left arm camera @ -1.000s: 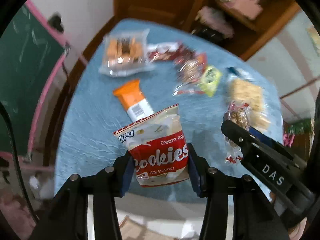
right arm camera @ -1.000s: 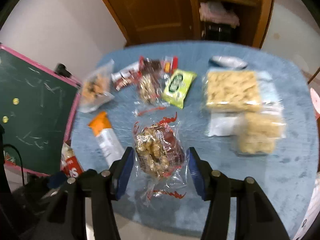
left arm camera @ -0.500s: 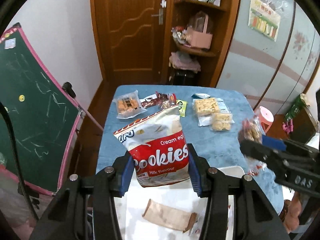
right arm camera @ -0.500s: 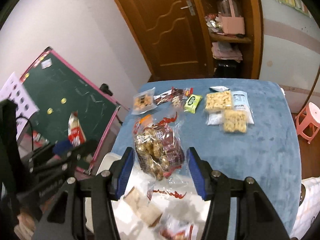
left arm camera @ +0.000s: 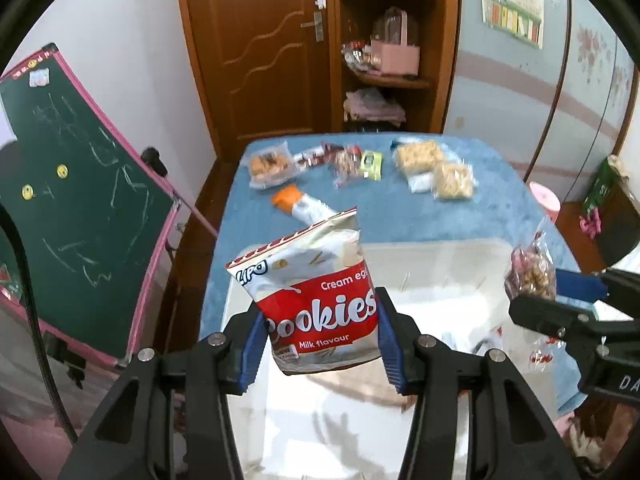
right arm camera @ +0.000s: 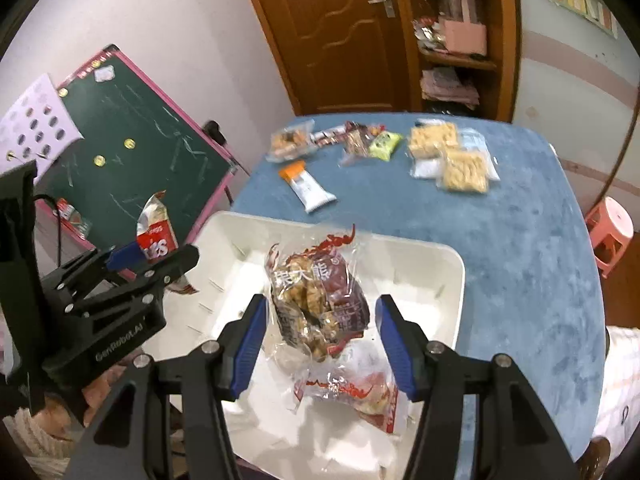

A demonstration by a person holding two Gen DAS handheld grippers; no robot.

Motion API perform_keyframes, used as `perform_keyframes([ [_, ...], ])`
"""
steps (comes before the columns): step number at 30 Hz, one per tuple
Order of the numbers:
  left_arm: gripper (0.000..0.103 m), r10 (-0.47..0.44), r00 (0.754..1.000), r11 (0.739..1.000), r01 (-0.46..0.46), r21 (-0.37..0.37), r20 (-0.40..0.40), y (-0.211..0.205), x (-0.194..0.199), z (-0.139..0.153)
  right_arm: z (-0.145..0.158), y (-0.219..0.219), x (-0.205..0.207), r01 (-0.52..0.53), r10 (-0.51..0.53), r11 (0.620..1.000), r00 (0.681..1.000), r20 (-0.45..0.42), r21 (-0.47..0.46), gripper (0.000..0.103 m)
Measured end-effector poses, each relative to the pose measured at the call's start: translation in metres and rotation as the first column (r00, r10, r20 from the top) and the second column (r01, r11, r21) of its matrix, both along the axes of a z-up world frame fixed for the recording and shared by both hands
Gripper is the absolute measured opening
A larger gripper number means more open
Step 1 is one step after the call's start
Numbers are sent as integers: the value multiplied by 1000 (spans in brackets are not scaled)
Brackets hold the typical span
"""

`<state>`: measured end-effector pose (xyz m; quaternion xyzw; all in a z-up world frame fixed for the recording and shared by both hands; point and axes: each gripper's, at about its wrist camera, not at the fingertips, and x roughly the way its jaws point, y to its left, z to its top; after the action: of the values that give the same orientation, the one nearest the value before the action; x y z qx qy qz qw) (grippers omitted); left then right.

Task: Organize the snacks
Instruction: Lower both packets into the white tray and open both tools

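Note:
My left gripper (left arm camera: 320, 340) is shut on a red and white cookies bag (left arm camera: 316, 292), held upright over the near left part of a white bin (left arm camera: 440, 264). The right wrist view shows this gripper (right arm camera: 152, 256) and bag (right arm camera: 156, 236) beside the bin's left rim (right arm camera: 224, 224). My right gripper (right arm camera: 320, 320) hangs over the bin's middle and its jaws are opening. A clear bag of nuts (right arm camera: 320, 300) sits between the blue pads with a gap on each side. Another red-printed packet (right arm camera: 360, 392) lies in the bin below.
The blue table (right arm camera: 520, 240) carries an orange and white bar (right arm camera: 306, 186), clear biscuit packs (right arm camera: 460, 168), a green packet (right arm camera: 384, 144) and several more at its far end. A green chalkboard (right arm camera: 120, 140) leans left; a pink stool (right arm camera: 608, 232) stands right.
Both grippers drew back from the far snacks to above the white bin, each carrying its bag. The right pads have spread off the nut bag.

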<state>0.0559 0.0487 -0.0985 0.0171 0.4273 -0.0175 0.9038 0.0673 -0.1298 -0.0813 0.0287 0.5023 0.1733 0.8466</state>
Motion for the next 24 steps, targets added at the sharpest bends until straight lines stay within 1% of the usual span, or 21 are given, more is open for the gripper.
perform_keyframes([
  [2,48,-4,1000,1000,4,-15,-24,-1,1,-9,-8,1,0,-1,1,1000,999,-38,-2,57],
  [5,49,-4,999,1000,3,-24,-40,-3,0,-18,-15,3,-1,-4,4,1000,998,-69,5,57],
  [9,49,-3,998,999,1,-40,-59,-5,2,-21,-18,8,-5,-14,13,1000,997,-70,-15,57],
  [12,49,-5,998,999,3,-35,-61,-6,1,-22,-19,12,-6,-18,16,999,998,-66,-29,57],
  [17,54,-3,998,1000,2,-23,-58,-8,-1,-21,-23,13,-3,-8,5,999,997,-79,-35,58],
  [18,59,-1,998,1000,0,-16,-56,-8,-2,-21,-26,13,-1,-3,0,999,996,-88,-35,59],
  [19,70,6,999,1000,-6,-6,-48,-9,-2,-21,-29,12,0,6,-9,999,995,-99,-38,61],
  [20,76,11,999,1000,-11,1,-38,-9,-2,-19,-31,12,1,12,-17,999,994,-105,-41,61],
  [21,85,19,1000,1000,-19,10,-25,-10,-3,-18,-33,11,2,21,-26,999,993,-112,-43,61],
  [22,87,30,999,999,-29,20,-11,-10,-4,-17,-34,11,3,25,-30,999,993,-115,-41,61],
  [24,88,29,1000,999,-28,19,-10,-9,-4,-17,-35,8,4,37,-41,999,992,-117,-32,61],
])
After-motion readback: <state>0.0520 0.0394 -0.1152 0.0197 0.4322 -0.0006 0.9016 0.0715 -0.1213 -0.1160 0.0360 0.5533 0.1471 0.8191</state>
